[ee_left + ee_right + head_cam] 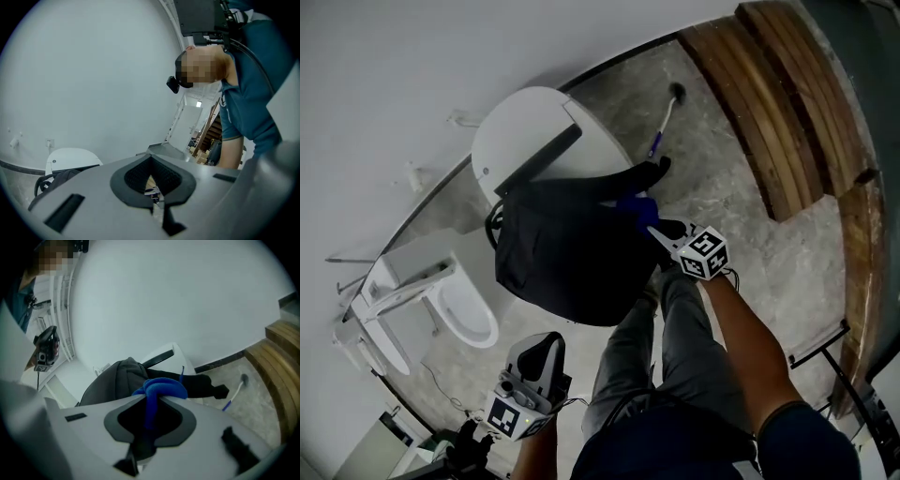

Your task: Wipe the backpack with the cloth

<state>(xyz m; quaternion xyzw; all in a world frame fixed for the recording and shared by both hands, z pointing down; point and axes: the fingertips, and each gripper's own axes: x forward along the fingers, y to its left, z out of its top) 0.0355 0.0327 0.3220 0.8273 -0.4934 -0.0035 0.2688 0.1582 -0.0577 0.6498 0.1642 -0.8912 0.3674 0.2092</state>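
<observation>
A dark backpack [572,248] rests on a white rounded top [525,127] by the wall. My right gripper [661,230] is at the backpack's right upper edge, shut on a blue cloth [637,208]. In the right gripper view the blue cloth [161,387] bunches out of the shut jaws of my right gripper [157,398], just in front of the backpack [117,378]. My left gripper [530,380] hangs low at the left, well away from the backpack. In its own view the left gripper [150,158] is shut and empty, with the backpack [56,177] low at the left.
A white toilet-like fixture [464,314] stands left of the backpack. Wooden steps [787,103] run along the right. A brush with a blue handle [666,117] lies on the stone floor behind the backpack. The person's legs [656,347] are below it.
</observation>
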